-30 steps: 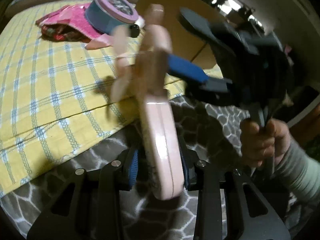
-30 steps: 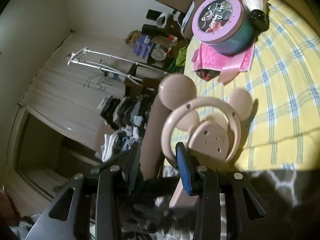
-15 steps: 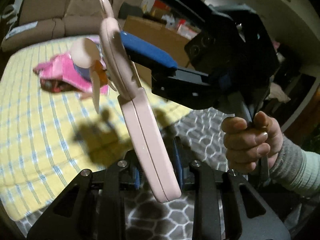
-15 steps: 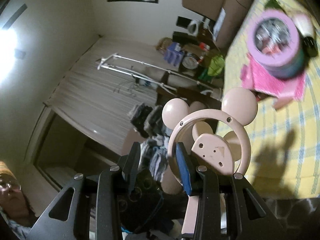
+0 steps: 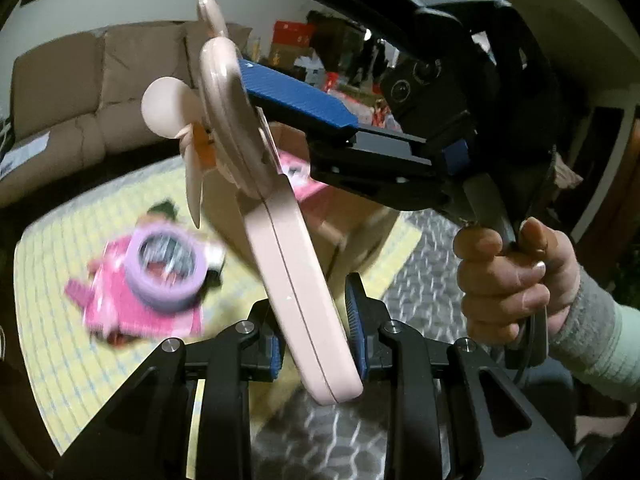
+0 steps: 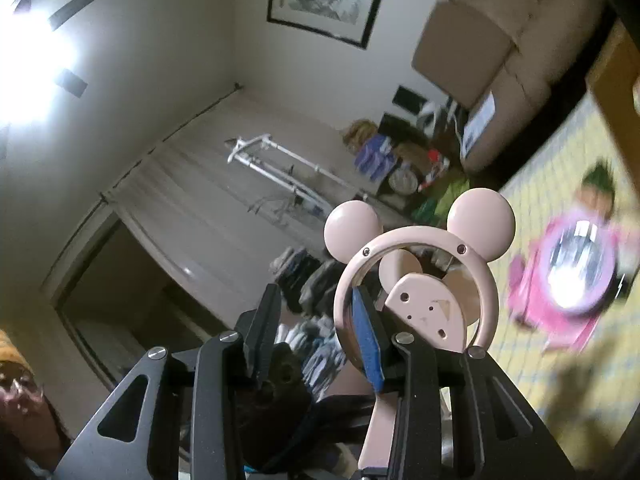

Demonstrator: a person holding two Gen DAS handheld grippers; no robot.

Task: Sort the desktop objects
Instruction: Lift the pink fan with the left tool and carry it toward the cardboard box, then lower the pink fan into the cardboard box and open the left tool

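Note:
A pale pink handheld fan with round mouse ears [image 5: 288, 248] is held in the air above the bed. My left gripper [image 5: 314, 332] is shut on its handle. My right gripper [image 6: 316, 332] is open; its blue-padded finger [image 5: 296, 98] lies against the fan's ring guard [image 6: 416, 280], the other finger stands clear of it. A round tin with a purple lid [image 5: 168, 268] rests on a pink pouch [image 5: 116, 304] on the yellow checked cloth [image 5: 52, 320] below, blurred.
A cardboard box [image 5: 304, 196] stands behind the fan. A beige sofa [image 5: 80, 92] lies beyond the cloth. A grey patterned cover [image 5: 424, 248] lies at the near right. The right wrist view shows a wall, a picture and floor clutter [image 6: 384, 160].
Both grippers have lifted the fan and tilted upward, so the bed has dropped lower in view. The tin and pouch now appear below left. The grips are unchanged.

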